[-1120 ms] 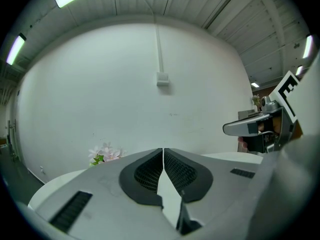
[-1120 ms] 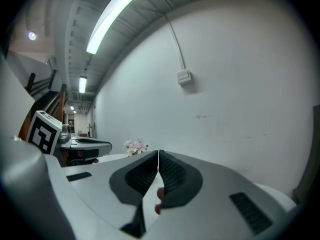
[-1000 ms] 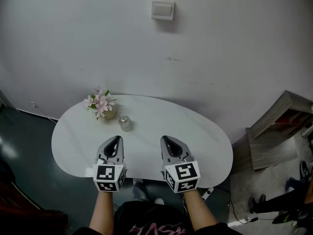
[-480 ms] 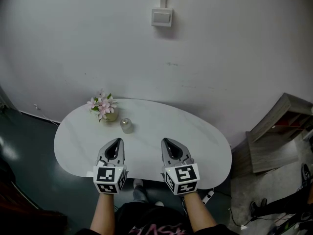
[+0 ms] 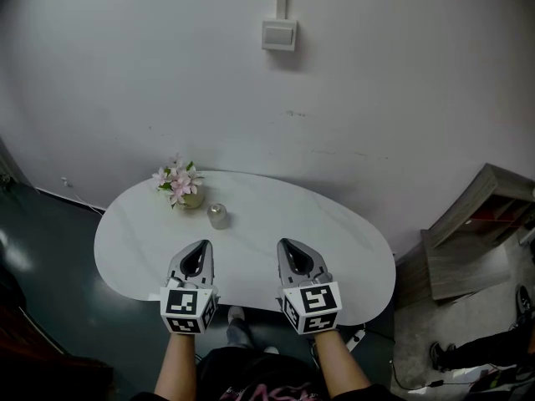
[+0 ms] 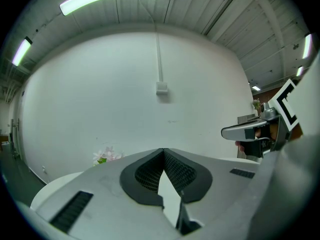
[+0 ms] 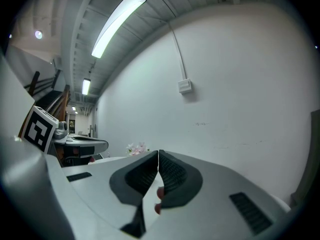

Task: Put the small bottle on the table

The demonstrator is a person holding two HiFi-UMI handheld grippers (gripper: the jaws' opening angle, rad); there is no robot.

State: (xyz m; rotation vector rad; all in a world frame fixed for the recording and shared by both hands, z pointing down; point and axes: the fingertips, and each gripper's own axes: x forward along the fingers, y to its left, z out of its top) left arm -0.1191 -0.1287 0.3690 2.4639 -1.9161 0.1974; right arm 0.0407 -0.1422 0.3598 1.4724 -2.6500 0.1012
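I take the small pot of pink flowers (image 5: 182,185) as my mark. It stands at the far left of the white oval table (image 5: 334,242). The small clear bottle with the pale cap (image 5: 217,215) stands upright on the tabletop just beside that pot, on the side nearer me and a little to the right. Nothing touches it, neither the pot nor my tools.

My left gripper (image 5: 202,244) hangs on my side of the pot, nearer me than the bottle and apart from it. Its ribbed black pads are pressed tip to tip, with only the usual wedge of daylight lower down, and there is nothing between them. My right gripper (image 5: 282,242) is level with the left and further right of the pot. Its pads also meet at the tips and hold nothing. The pinkish bits showing low in its gap look like part of my own hand, though I can't be sure. Both tools point roughly towards the white wall behind the pot.

As I read it, the job is as good as done. The bottle is on the table, upright and free, and neither gripper holds it. I can see no other bottle waiting anywhere round the pot. At most, what is left is to draw both grippers back without knocking the bottle.
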